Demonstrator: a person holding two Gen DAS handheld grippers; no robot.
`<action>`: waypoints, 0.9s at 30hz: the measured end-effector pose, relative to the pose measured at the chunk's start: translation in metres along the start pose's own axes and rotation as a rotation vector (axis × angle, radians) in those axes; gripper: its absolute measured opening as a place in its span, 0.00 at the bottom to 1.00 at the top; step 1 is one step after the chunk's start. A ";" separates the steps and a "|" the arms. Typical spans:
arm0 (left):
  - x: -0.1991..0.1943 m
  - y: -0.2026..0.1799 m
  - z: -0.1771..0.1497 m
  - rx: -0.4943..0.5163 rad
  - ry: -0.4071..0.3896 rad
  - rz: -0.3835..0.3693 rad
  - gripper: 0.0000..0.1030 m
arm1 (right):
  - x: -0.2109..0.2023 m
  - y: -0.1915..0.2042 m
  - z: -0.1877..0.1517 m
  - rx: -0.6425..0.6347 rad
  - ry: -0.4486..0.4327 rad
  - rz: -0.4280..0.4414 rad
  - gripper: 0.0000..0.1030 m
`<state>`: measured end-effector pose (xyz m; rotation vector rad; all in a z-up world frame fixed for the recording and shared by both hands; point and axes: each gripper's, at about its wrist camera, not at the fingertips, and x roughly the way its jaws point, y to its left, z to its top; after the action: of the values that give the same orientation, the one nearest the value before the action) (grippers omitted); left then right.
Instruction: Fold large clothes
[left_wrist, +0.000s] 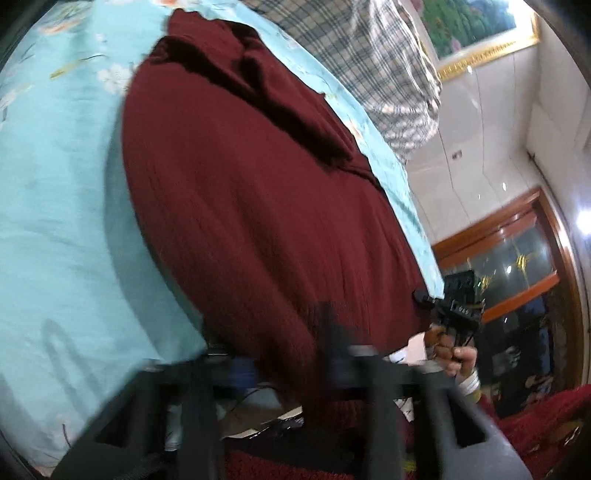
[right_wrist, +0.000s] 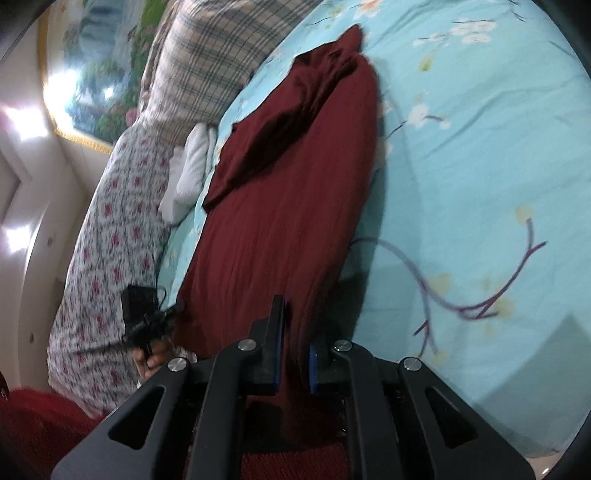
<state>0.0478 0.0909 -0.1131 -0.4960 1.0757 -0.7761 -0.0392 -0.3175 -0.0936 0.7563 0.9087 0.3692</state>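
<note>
A large dark red garment (left_wrist: 258, 206) lies stretched along a bed with a light blue flowered sheet (left_wrist: 55, 221); it also shows in the right wrist view (right_wrist: 280, 206). My left gripper (left_wrist: 291, 354) is shut on the garment's near edge, and the fabric hangs down between its fingers. My right gripper (right_wrist: 295, 354) is shut on the near edge too, with cloth bunched between its blue pads. The right gripper shows at the garment's right corner in the left wrist view (left_wrist: 454, 310). The left gripper shows at the left in the right wrist view (right_wrist: 147, 321). The far end is crumpled.
A plaid pillow (right_wrist: 207, 74) and a flowered quilt (right_wrist: 110, 240) lie along the far side of the bed, with a white cloth (right_wrist: 188, 173) between them. A framed painting (right_wrist: 88, 66) hangs on the wall. A wooden glass cabinet (left_wrist: 517, 266) stands beyond the bed.
</note>
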 end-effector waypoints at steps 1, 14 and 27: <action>0.001 -0.004 0.001 0.023 0.000 0.021 0.11 | 0.000 0.004 -0.001 -0.017 -0.002 0.004 0.08; -0.050 -0.044 0.060 0.079 -0.282 0.010 0.08 | -0.028 0.042 0.058 -0.105 -0.204 0.135 0.05; -0.017 -0.033 0.213 0.038 -0.383 0.118 0.08 | 0.015 0.039 0.223 -0.086 -0.283 -0.008 0.05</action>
<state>0.2277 0.0814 0.0068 -0.5193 0.7261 -0.5677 0.1524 -0.3776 0.0122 0.7043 0.6254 0.2833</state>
